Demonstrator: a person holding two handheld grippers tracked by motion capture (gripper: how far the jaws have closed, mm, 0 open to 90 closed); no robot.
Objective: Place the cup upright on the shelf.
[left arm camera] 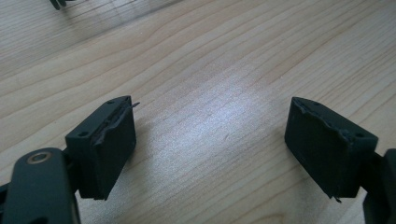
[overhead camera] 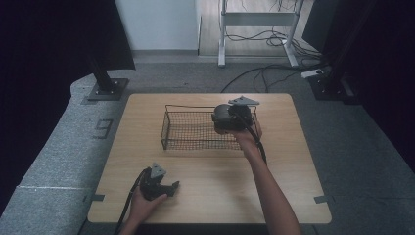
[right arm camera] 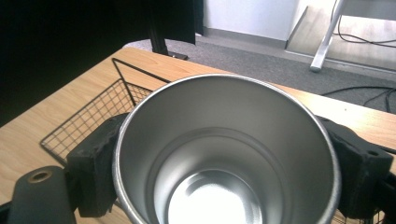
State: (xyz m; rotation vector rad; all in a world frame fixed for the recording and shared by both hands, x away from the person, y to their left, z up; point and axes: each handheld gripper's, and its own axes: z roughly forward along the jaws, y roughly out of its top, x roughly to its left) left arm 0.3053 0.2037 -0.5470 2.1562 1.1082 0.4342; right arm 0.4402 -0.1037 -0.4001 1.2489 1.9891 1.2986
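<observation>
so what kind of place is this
Probably a lab or recording room, not a home: a bare wooden table on grey carpet, black curtains at the sides, and a desk frame with loose cables on the floor behind.

Left claw (left arm camera: 210,140) agape, right claw (right arm camera: 224,158) clamped

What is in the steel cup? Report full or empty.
Empty: the right gripper view looks straight into the cup held by the right tongs, showing bare shiny metal down to the bottom.
</observation>
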